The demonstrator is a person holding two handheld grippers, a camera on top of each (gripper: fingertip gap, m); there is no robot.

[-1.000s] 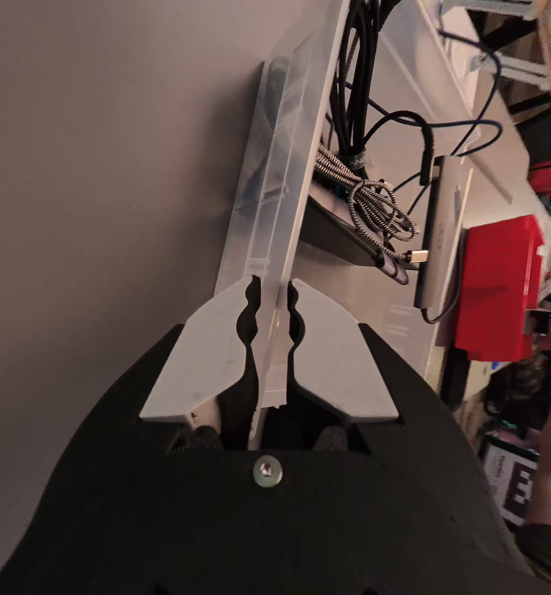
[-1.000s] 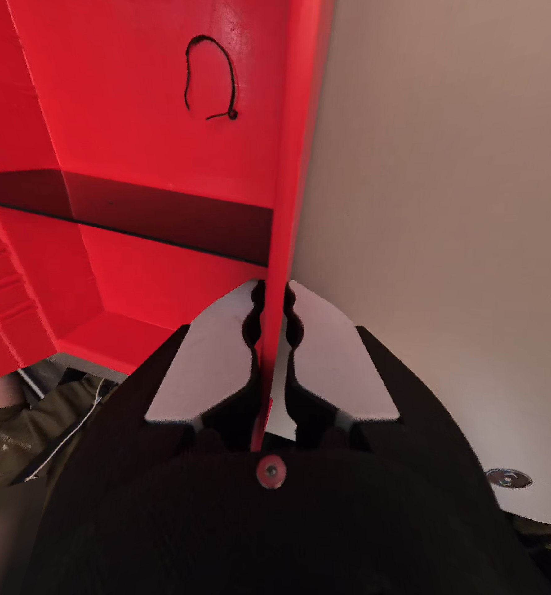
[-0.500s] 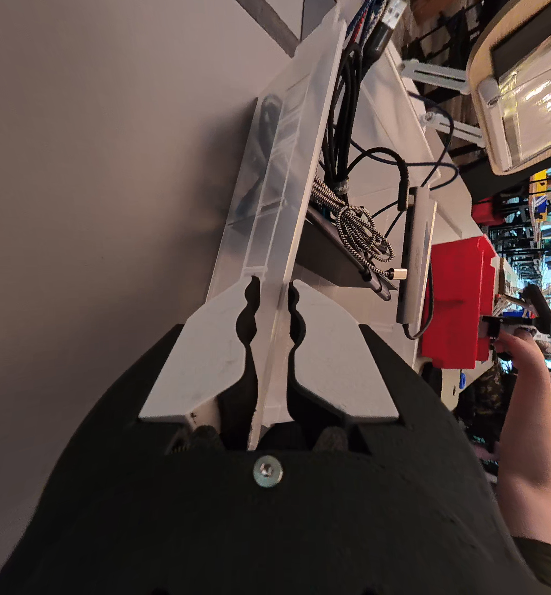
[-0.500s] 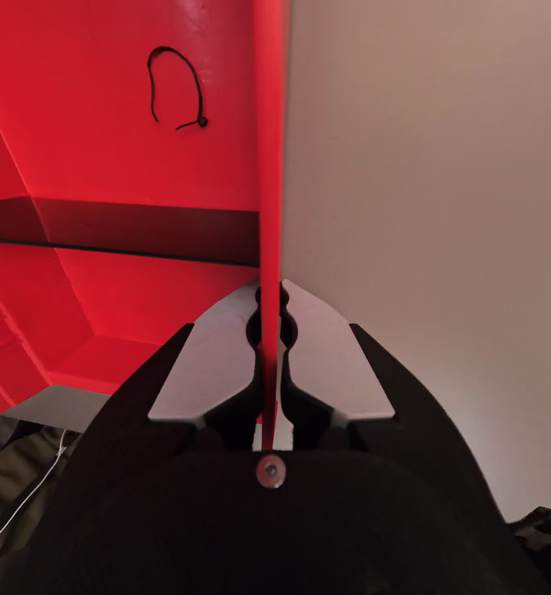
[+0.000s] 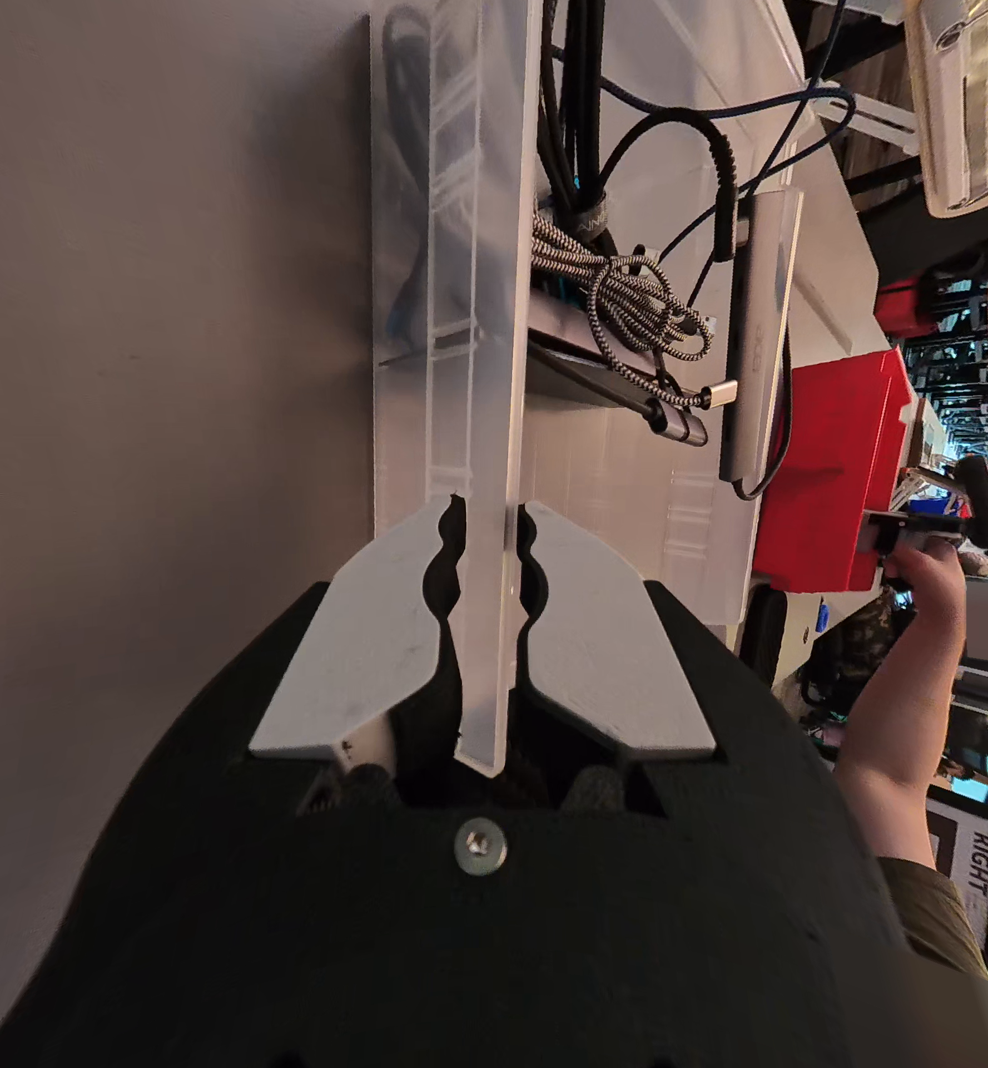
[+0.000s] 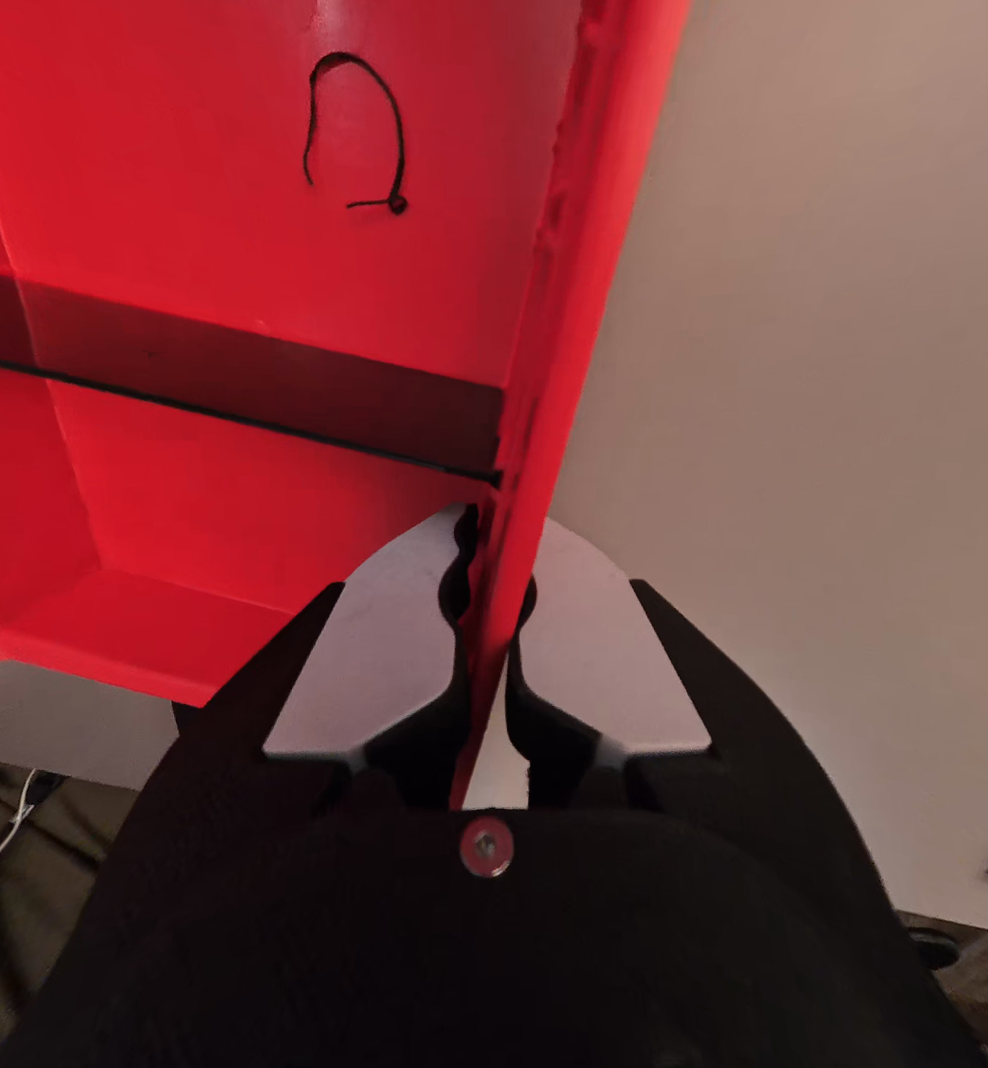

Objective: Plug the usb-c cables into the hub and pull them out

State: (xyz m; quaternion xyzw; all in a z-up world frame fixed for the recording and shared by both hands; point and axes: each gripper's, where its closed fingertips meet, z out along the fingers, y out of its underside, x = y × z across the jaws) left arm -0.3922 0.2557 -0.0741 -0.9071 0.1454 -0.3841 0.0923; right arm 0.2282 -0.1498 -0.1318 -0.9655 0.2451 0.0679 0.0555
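Observation:
My left gripper (image 5: 488, 508) is shut on the side wall of a clear plastic bin (image 5: 497, 289). Inside the bin lie a grey hub (image 5: 760, 323), a black-and-white braided cable (image 5: 630, 295) with a silver usb-c plug (image 5: 722, 395) loose beside the hub, and several black cables (image 5: 572, 115). One black cable is plugged into the hub's far end. My right gripper (image 6: 500, 514) is shut on the side wall of a red bin (image 6: 561, 289), which also shows beyond the clear bin in the left wrist view (image 5: 815, 462).
The red bin holds a black divider (image 6: 249, 381) and a thin black tie (image 6: 358, 127). Both bins rest on a pale grey table (image 6: 797, 404). A person's hand (image 5: 930, 607) holds the far gripper. Shelves and clutter lie beyond the table. My right fingertips sit around 75 cm from my left ones.
Both views have swung: the clear bin's wall now stands upright in the left view, and the red wall leans right in the right view. Both grips are unchanged.

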